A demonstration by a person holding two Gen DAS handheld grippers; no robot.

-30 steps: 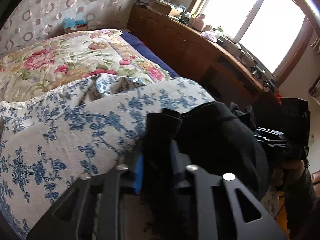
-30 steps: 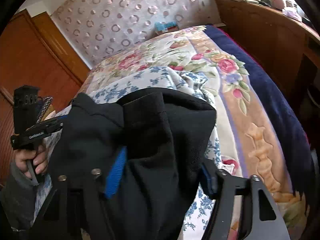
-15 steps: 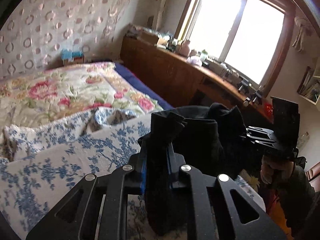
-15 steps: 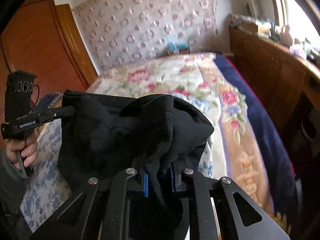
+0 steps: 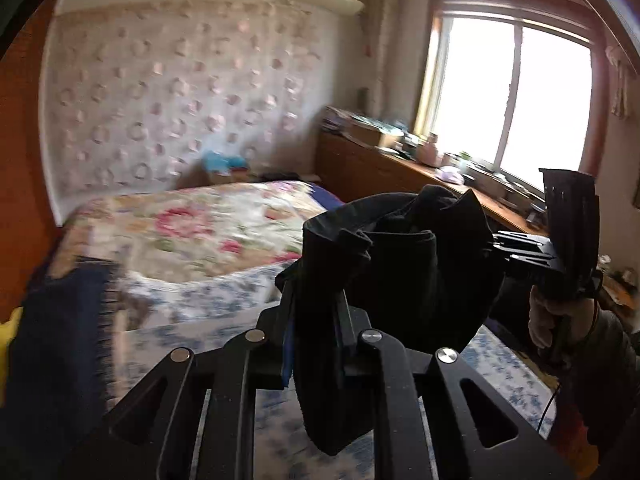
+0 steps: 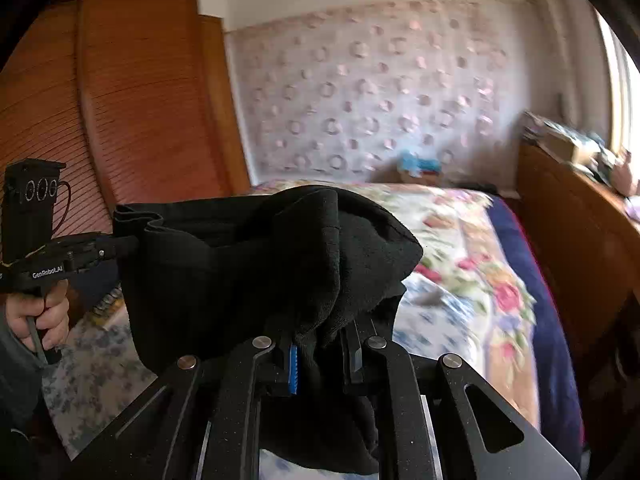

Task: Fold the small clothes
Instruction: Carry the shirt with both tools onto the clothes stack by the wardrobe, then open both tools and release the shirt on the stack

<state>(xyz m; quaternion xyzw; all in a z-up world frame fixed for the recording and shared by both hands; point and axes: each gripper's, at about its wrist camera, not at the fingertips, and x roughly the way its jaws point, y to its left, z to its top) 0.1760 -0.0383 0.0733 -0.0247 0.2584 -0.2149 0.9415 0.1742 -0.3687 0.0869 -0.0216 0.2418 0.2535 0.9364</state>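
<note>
Two hand-held grippers are pinching the same small black knit garment point(image 5: 420, 264) at separate points, and I am holding it in the air above the bed with the blue-and-white floral cover point(image 6: 452, 320). The left hand-held gripper point(image 5: 314, 336) is clamped nearly shut on one bunched edge, cloth hanging below its jaws. The right hand-held gripper point(image 6: 320, 344) is likewise almost closed on a gathered fold, its blue pad point(image 6: 293, 368) pressing the fabric. I judge the two-point hold is meant to let the garment hang and spread, so it can be laid flat on the bed for folding. At present it is sagging in a slack bundle between the grips, not yet stretched. No fold is made so far.
</note>
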